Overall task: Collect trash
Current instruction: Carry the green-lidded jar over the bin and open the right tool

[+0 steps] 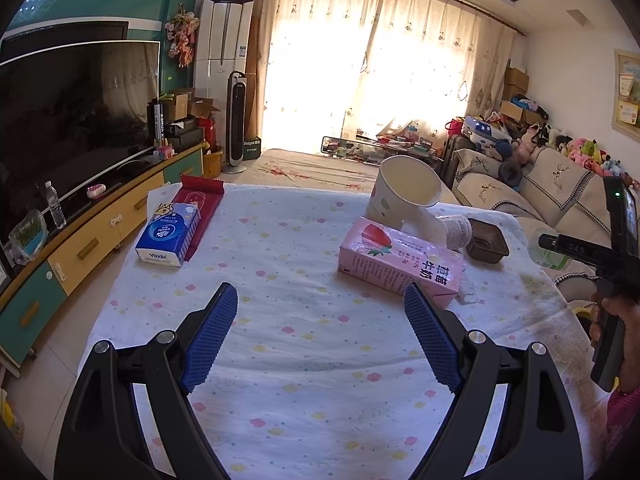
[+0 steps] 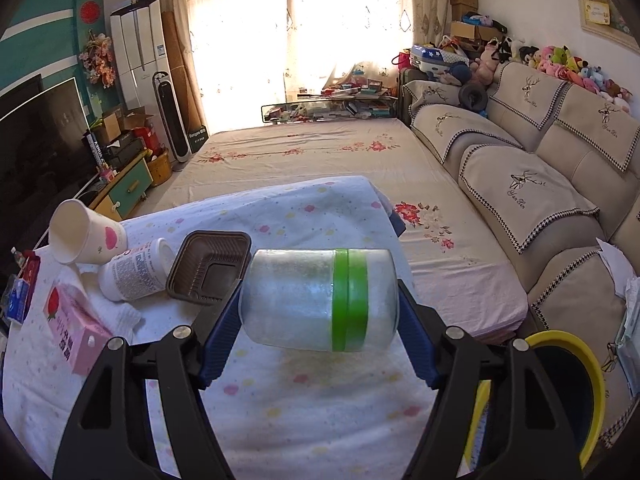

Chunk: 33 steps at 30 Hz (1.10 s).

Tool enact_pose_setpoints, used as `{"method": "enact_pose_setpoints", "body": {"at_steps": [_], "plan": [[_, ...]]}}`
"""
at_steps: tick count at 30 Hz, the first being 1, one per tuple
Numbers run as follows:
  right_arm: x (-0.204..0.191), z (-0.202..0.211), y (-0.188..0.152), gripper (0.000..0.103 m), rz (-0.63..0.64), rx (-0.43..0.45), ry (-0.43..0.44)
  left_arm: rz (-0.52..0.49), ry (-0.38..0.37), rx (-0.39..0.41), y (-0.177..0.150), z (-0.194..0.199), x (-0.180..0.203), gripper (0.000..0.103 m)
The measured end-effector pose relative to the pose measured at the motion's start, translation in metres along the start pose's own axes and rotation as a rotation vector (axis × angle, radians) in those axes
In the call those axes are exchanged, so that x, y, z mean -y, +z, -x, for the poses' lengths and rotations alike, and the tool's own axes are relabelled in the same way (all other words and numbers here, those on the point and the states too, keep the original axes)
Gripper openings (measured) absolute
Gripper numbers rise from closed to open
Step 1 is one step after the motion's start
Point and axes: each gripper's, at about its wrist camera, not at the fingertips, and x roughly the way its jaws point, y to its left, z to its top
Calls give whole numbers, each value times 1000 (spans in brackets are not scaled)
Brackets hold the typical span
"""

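Observation:
My right gripper (image 2: 318, 300) is shut on a clear plastic cup with a green band (image 2: 320, 300). The cup lies sideways between the blue pads, lifted above the flowered tablecloth (image 2: 280, 408). My left gripper (image 1: 320, 292) stands open over the cloth with nothing between its fingers. Just beyond its right finger lies a pink strawberry milk carton (image 1: 400, 260). Behind that carton are a tipped paper cup (image 1: 404, 196), a white bottle on its side (image 1: 456, 230) and a brown plastic tray (image 1: 486, 240). The held cup (image 1: 548, 252) shows faintly at the right edge of the left wrist view.
A yellow-rimmed bin (image 2: 576, 392) stands low on the right beside the sofa (image 2: 560, 184). A blue tissue pack (image 1: 168, 236) rests on a red wrapper (image 1: 204, 200) at the table's far left. A TV cabinet (image 1: 100, 240) runs along the left. A person's hand (image 1: 608, 312) grips the right tool.

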Motion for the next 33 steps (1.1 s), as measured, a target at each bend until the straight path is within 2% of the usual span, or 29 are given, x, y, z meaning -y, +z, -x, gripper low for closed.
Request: {"method": "enact_pose_setpoints", "body": {"at_steps": [6,12,16,21,26,33], "plan": [[35,47,-25,68,-7,28,12,-17,4,0,-1,-1,4,84],[94,85,-54,68,-54,59,-44,-33,12,0,-2,-2,7,84],[135,98,-75,68,-88,50,-99,-35,17,-4,-3,-4,7,84],[170,90,-98,68,-116,-4,-144,-38,23,-14,-4,-7,7,84],[188,77,-110,69,-143,-45,-152,-42,28,-23,-6,-11,8,84],[177,85,-93,70,-159,3,-123,-47,22,-26,-7,-12,8,84]]}}
